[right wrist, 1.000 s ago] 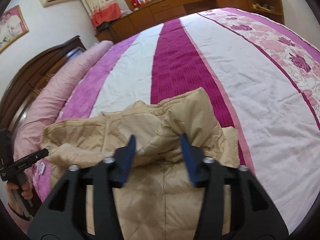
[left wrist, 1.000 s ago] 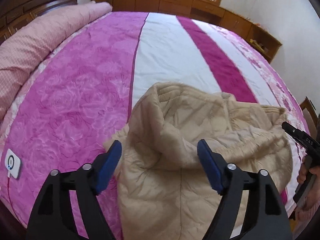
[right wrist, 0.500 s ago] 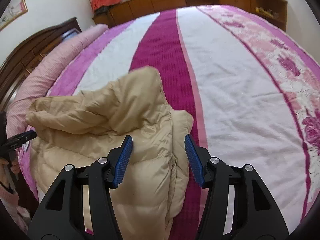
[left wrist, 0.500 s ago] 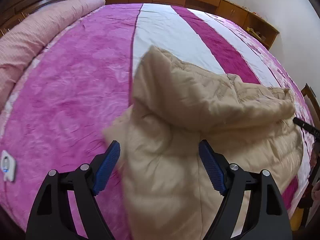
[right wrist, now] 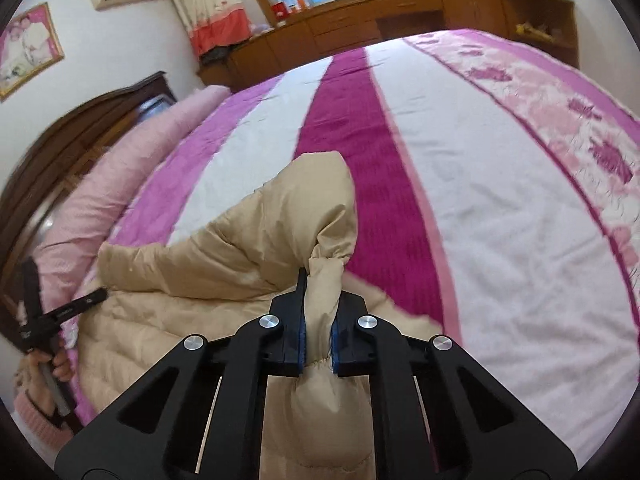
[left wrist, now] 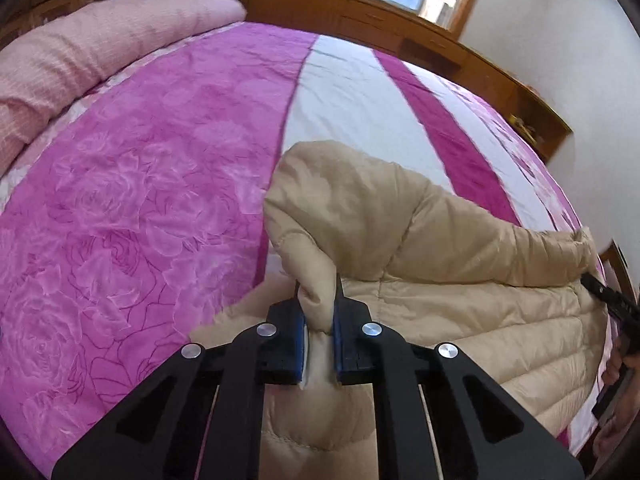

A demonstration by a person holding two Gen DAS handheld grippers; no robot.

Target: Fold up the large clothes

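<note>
The beige puffer jacket [left wrist: 460,280] lay on the striped bedspread [left wrist: 160,200]. The left gripper [left wrist: 319,320] and right gripper [right wrist: 319,320] were each pinched tight on a bunched-up fold of it, fabric squeezed between the blue pads [right wrist: 301,332].

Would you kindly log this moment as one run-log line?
item: beige quilted puffer jacket on pink striped bedspread | left gripper: shut on jacket fold | right gripper: shut on jacket fold
</note>
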